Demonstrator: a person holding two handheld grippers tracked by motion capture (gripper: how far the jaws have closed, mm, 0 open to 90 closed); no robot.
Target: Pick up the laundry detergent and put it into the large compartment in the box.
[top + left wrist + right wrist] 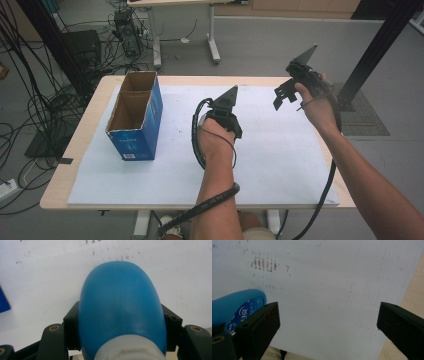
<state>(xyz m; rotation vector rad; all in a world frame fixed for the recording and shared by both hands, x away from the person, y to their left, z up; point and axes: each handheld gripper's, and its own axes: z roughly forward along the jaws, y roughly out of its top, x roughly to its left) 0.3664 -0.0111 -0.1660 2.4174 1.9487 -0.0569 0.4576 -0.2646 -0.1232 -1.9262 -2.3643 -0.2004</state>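
1. Left tongs (223, 116), near the middle of the tabletop (90, 130): clamped on a smooth blue plastic bottle with a white cap end (120, 312). In the left gripper view a black jaw presses each flank of the bottle; its rounded base points away over the white sheet covering the tabletop (280, 160).
2. Bottle location: held in the left tongs above the sheet, near its centre. Whether it touches the sheet, cannot tell.
3. Right tongs (285, 95), toward the far right corner: jaws spread wide, nothing between them. Right gripper view shows bare sheet in the gap and the bottle beyond its left jaw.
4. Tall blue cardboard box with open top (136, 116), far left part of the tabletop, upright, well apart from both tongs.
5. Judgement: step in hand is carrying the bottle, probably toward the box. To do it well: hold the clamp steady on the curved flanks, since the smooth plastic could slip; lift above the box rim before lowering; release only once inside.
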